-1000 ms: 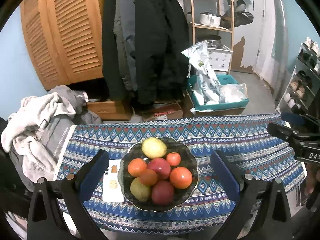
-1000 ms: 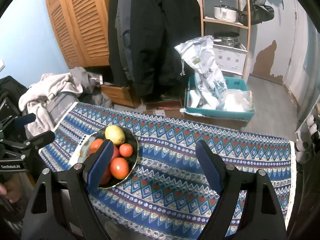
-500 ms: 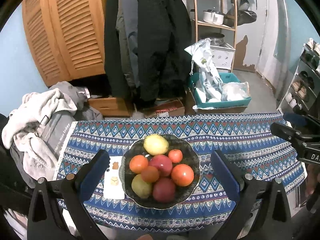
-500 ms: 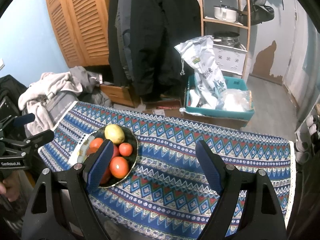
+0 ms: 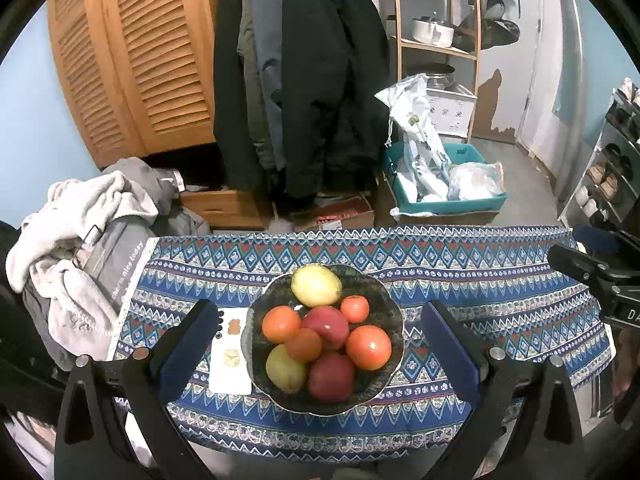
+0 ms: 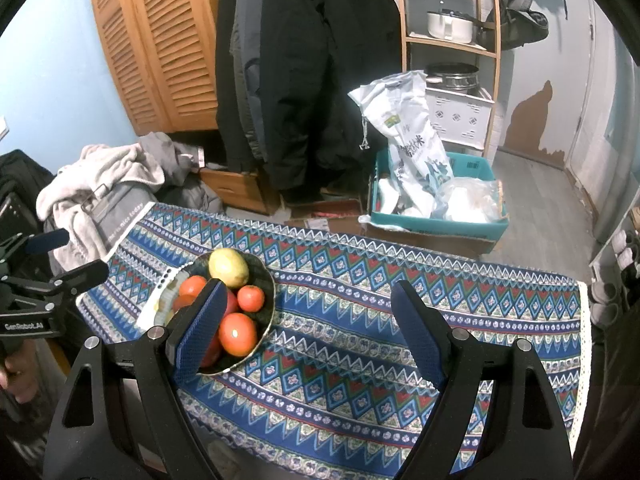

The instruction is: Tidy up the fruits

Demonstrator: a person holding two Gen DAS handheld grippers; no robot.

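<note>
Two tongs wide open, holding nothing | fruit bowl (image 5: 256,320) on cloth, at 12 o'clock from left tongs (image 5: 320,344) (nearer) | at 10 o'clock from right tongs (image 6: 308,332)

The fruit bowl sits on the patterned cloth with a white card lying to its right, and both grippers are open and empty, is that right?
Not quite. In the left wrist view the white card lies to the left of the fruit bowl, not its right. The rest holds: the bowl sits on the patterned cloth, and the left gripper and right gripper are open and empty.

Dark coats (image 5: 316,80), teal crate (image 5: 444,196), patterned tablecloth (image 6: 360,320)
</note>
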